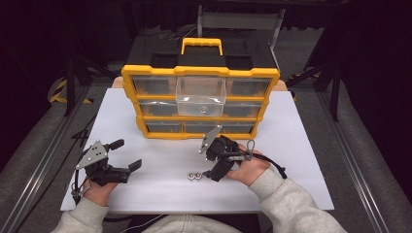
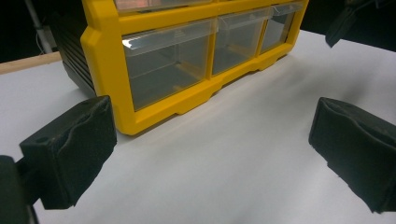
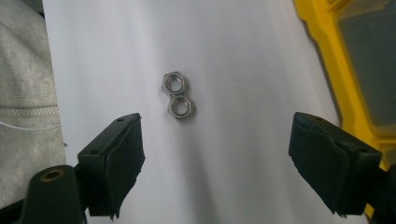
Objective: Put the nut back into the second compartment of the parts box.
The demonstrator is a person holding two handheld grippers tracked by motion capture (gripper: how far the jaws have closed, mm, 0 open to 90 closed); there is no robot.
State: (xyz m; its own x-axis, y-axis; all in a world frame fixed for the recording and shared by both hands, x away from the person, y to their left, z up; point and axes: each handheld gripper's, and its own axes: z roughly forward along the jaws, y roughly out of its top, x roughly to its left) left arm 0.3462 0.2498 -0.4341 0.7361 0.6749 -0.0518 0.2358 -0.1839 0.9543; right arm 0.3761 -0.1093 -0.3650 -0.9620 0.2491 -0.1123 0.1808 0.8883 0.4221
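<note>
The 2 steel nuts (image 3: 176, 95) look small, hard, slippery; right hand-held gripper (image 3: 215, 163), released, should pinch opposite flats.

Bare white tabletop (image 1: 160, 145) between the two grippers and on the near side, open passage there; two small steel hex nuts (image 1: 195, 176) touching each other near centre; yellow-framed organiser with clear plastic drawers (image 1: 200, 102) blocks the far middle, one clear top drawer (image 1: 200, 96) pulled out, jutting nearward
</note>
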